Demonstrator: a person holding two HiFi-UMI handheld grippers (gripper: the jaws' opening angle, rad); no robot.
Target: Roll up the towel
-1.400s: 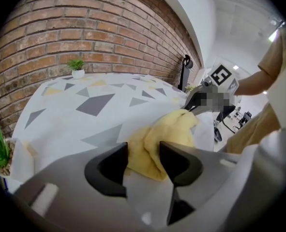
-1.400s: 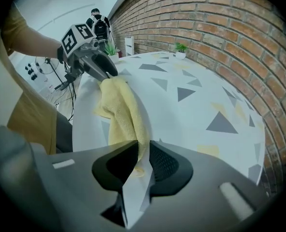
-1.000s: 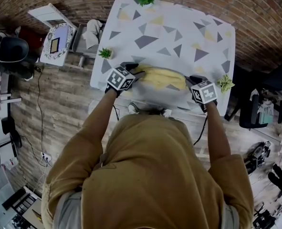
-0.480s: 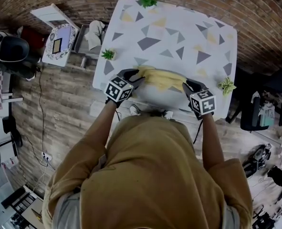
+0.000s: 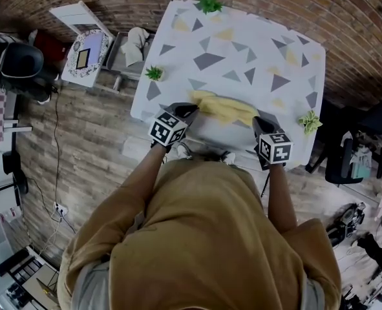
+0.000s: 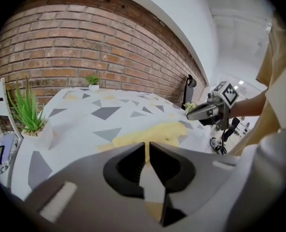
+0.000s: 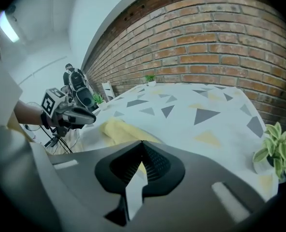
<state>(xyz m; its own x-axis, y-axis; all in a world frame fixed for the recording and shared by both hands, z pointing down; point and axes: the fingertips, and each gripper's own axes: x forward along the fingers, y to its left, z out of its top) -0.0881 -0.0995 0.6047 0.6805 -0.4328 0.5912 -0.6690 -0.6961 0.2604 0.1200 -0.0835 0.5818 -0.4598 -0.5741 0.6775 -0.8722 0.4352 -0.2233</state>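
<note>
The yellow towel [image 5: 226, 108] lies bunched in a loose roll near the front edge of the table [image 5: 242, 44], which has a triangle-patterned cloth. It also shows in the left gripper view [image 6: 150, 132] and the right gripper view [image 7: 119, 128], just beyond the jaws. My left gripper [image 5: 185, 111] [image 6: 147, 144] hovers by the towel's left end. Its jaws have just been closing and stand shut with nothing between them. My right gripper [image 5: 262, 124] [image 7: 143, 143] sits at the towel's right end, tips together and empty.
Small potted plants stand at the table's left edge [image 5: 154, 73], far edge [image 5: 209, 4] and right front corner [image 5: 310, 120]. A white chair [image 5: 81, 37] stands left of the table. A brick wall runs behind the table.
Both grippers have drawn back from the towel toward the near edge and risen slightly. The towel now lies free between them and looks narrower.
</note>
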